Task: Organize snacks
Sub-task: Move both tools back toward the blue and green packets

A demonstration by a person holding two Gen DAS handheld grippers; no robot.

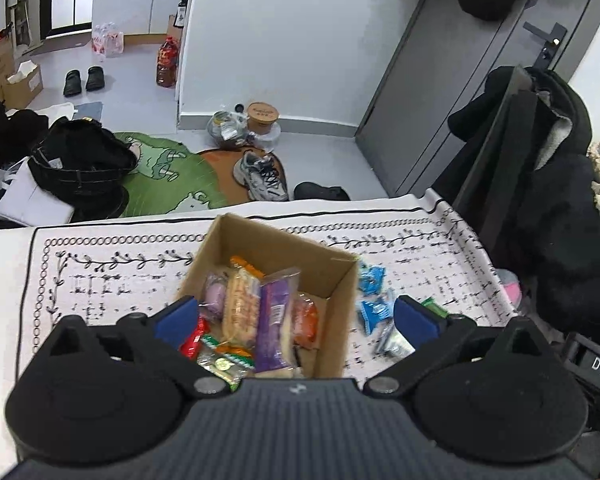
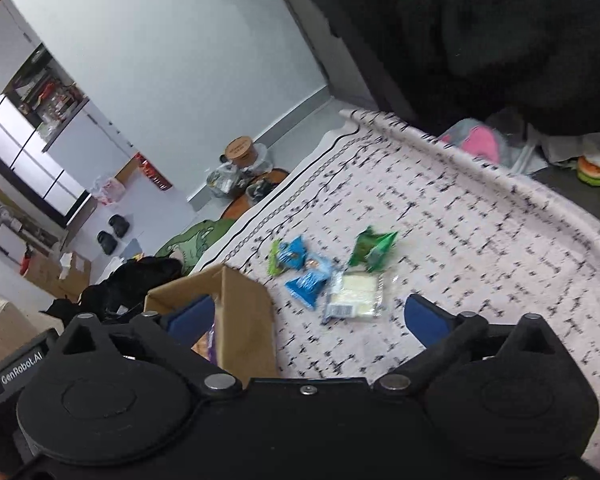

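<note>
An open cardboard box [image 1: 332,280] stands on the patterned tablecloth and holds several wrapped snacks, among them a purple packet [image 1: 274,320] and a beige one [image 1: 240,304]. My left gripper [image 1: 296,316] hangs over the box, jaws wide open and empty. To the right of the box lie loose snacks: blue packets [image 2: 306,280], a green packet [image 2: 372,250] and a clear pack of white pieces [image 2: 356,294]. My right gripper [image 2: 312,316] hovers above the box's right wall [image 2: 246,316] and these snacks, open with nothing between its fingers.
The table's far edge [image 1: 220,216] drops to a floor with shoes, bags and a green rug [image 1: 168,184]. A chair draped in black clothing [image 1: 540,184] stands at the table's right. A pink item [image 2: 480,142] lies past the cloth's far right edge.
</note>
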